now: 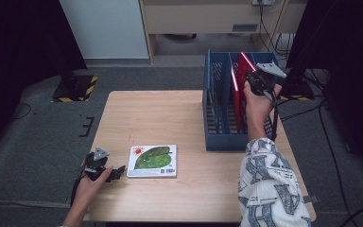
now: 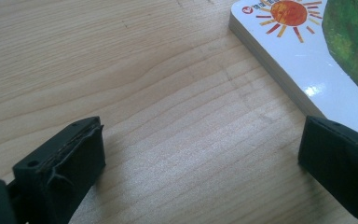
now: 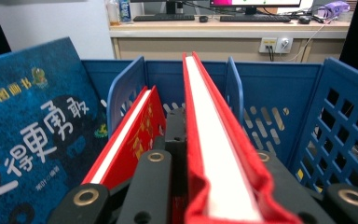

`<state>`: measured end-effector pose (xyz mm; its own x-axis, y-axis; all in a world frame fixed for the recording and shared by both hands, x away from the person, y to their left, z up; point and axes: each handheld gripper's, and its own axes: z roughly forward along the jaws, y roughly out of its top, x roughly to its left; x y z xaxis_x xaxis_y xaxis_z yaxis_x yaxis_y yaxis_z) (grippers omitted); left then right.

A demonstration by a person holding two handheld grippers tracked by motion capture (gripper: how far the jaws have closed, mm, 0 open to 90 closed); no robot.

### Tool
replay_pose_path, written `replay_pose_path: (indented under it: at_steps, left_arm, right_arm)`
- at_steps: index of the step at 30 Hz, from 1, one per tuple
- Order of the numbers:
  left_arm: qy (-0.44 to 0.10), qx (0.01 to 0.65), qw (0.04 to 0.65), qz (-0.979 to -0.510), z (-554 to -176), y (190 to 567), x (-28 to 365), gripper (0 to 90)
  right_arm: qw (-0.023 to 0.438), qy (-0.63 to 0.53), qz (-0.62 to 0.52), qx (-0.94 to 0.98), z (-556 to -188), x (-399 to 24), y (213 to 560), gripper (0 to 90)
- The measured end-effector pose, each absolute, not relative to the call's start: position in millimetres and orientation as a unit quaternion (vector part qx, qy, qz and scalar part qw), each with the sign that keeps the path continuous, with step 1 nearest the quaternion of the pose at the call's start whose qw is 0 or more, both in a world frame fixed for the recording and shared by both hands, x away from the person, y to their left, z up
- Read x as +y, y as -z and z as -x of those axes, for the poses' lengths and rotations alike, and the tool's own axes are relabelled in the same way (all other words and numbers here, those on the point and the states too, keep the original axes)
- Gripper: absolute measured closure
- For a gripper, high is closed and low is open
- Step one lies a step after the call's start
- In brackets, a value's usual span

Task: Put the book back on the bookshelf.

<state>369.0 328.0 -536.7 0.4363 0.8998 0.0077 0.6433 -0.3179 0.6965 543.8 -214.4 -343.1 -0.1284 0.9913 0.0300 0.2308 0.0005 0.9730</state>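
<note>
**Item held: red book** (image 1: 246, 64). Your right gripper (image 1: 260, 81) clamps it edge-on, jaws drawn narrow on its lower spine end. In the right gripper view the red book (image 3: 212, 154) runs straight away from the camera, white page block up, covers to either side. It stands over the blue file rack (image 1: 212, 106) at the table's far right, tilted slightly, its lower part already between the dividers.

**Governing relation.** The book's long axis lies along the rack's slots, front to back. The slot it must enter sits directly below your right gripper, between a second red book (image 3: 130, 135) on one side and a blue divider (image 3: 234, 88) on the other. Judged from this, the move is downward, with the axis kept parallel to the dividers.

**Item waiting: picture book** (image 1: 152, 161), flat on the wooden table (image 1: 170, 113), green leaf and sun on its cover. It lies just beside your left gripper (image 1: 116, 171), toward the table's middle. The left gripper view has that gripper's jaws spread wide over bare wood, the picture book (image 2: 317, 56) near one jaw but apart from it. Your left hand is much the nearer to it.

**Also present:** a dark blue book (image 3: 32, 126) at the left of the right gripper view.

**Not legible:** the slot floor and the held book's lower edge, hidden by jaws and covers; contact with the divider cannot be told.
</note>
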Motion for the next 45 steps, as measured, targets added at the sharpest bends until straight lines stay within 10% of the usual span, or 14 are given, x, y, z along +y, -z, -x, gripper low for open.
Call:
replay_pose_path:
  at_steps: [45]
  left_arm:
    - [-0.202,0.488,0.317,-0.788,-368,537,328,0.0]
  right_arm:
    - [0.355,-0.410,-0.550,0.635,-503,-226,361,75.4]
